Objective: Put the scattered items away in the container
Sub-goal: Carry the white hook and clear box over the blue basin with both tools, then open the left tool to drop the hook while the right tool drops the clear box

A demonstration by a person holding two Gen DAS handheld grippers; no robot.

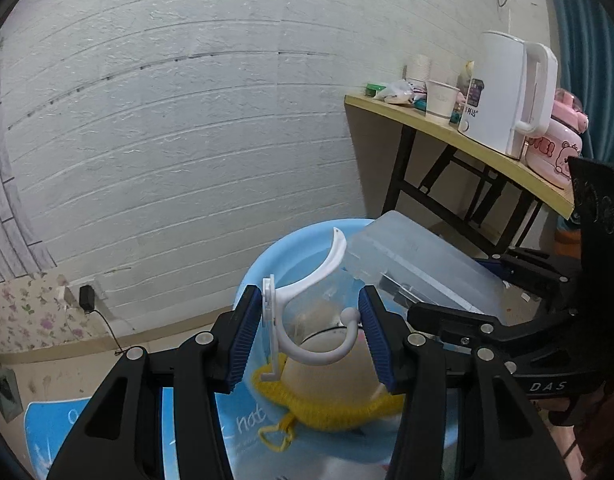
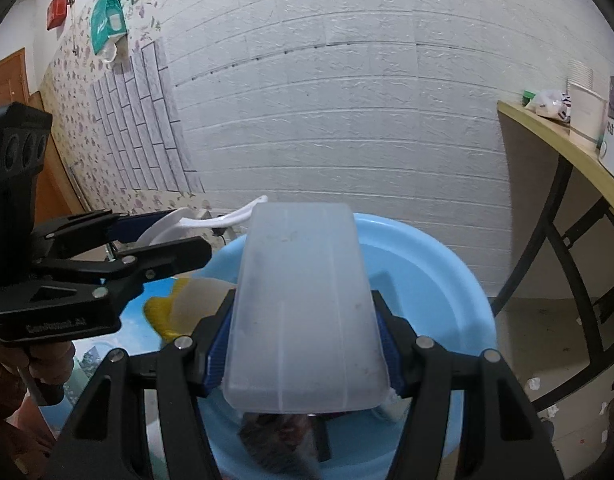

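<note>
Low in the frame, left tongs [image 1: 313, 330] clamp a white hook [image 1: 307, 312] and right tongs [image 2: 303, 344] clamp a translucent box [image 2: 303, 304], both above the blue basin [image 2: 439, 280], the worktop [image 1: 487, 148] far right.

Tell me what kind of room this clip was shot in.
Probably a lived-in home room, perhaps a rented one: a folding table with a white electric kettle and paper cups, floral wallpaper, and a blue wash basin on the floor.
</note>
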